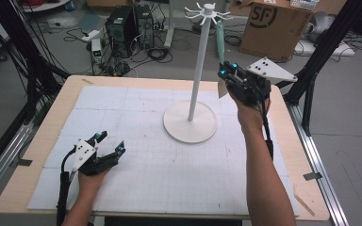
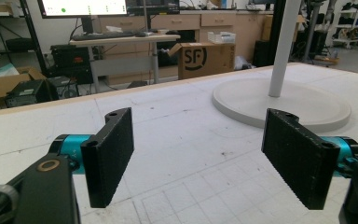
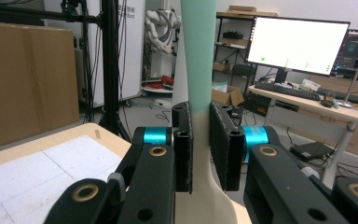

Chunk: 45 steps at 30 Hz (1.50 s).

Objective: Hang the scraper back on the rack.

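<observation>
The right tool (image 1: 227, 74) is raised above the tabletop (image 1: 37, 141) at about 2 o'clock from the middle of the white gridded mat (image 1: 136, 165), just right of the white rack stand (image 1: 199, 70), whose round base (image 1: 190, 123) rests on the mat at about 12 o'clock from the mat's middle. Its two black jaws are clamped on a slim utensil, a spatula or spoon by its look (image 3: 199, 70): in the right gripper view the mint-green handle rises straight up between the pads (image 3: 184, 154) and the cream lower part widens out below them. In the high view the green handle (image 1: 220, 40) stands upright just below the hooks at the top of the rack, close to them, though whether it touches a hook I cannot tell. The left tool (image 1: 109, 143) lies low over the mat at about 8 o'clock, well apart from the stand; in the left gripper view (image 2: 200, 154) its jaws stand wide apart with bare mat between them, and the stand's base (image 2: 284, 105) sits ahead toward 1 o'clock. A cardboard box (image 1: 273, 28) stands on the floor beyond the tabletop at 1 o'clock
</observation>
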### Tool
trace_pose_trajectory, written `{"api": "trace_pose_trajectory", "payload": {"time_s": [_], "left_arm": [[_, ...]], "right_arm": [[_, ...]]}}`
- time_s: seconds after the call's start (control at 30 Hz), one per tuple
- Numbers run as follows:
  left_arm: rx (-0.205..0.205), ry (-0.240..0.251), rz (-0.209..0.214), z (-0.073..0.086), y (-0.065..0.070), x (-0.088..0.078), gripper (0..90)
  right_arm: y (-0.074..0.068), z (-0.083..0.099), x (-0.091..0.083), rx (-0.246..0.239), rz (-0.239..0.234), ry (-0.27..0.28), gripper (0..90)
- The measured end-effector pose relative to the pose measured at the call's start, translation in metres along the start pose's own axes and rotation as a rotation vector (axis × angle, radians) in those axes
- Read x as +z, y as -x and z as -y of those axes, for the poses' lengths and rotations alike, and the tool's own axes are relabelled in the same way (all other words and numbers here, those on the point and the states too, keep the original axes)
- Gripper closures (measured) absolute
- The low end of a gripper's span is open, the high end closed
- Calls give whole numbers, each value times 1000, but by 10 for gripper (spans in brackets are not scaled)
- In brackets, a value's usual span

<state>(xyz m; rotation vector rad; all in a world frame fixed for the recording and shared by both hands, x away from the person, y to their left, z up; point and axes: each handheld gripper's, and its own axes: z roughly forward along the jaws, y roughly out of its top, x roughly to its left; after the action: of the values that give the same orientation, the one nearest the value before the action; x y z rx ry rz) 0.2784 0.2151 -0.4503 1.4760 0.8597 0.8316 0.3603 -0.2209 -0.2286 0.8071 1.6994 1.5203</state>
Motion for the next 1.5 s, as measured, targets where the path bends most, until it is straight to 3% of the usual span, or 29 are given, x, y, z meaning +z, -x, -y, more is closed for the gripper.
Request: {"api": "trace_pose_trajectory", "payload": {"time_s": [0.4,0.5,0.6,0.83,1.5], "left_arm": [[0,2,1,0,0,0,256],[-1,1,1,0,0,0,256],[0,0,1,0,0,0,256],[0,1,0,0,0,0,256],[0,-4,-1,0,0,0,255]], "right_arm": [[0,2,3,7,-9,-19,784],[0,3,2,26,7,-8,631],[2,4,0,45,10,-2,549],[5,11,-8,24,-19,7,333],[12,47,-63,22,11,71,183]]}}
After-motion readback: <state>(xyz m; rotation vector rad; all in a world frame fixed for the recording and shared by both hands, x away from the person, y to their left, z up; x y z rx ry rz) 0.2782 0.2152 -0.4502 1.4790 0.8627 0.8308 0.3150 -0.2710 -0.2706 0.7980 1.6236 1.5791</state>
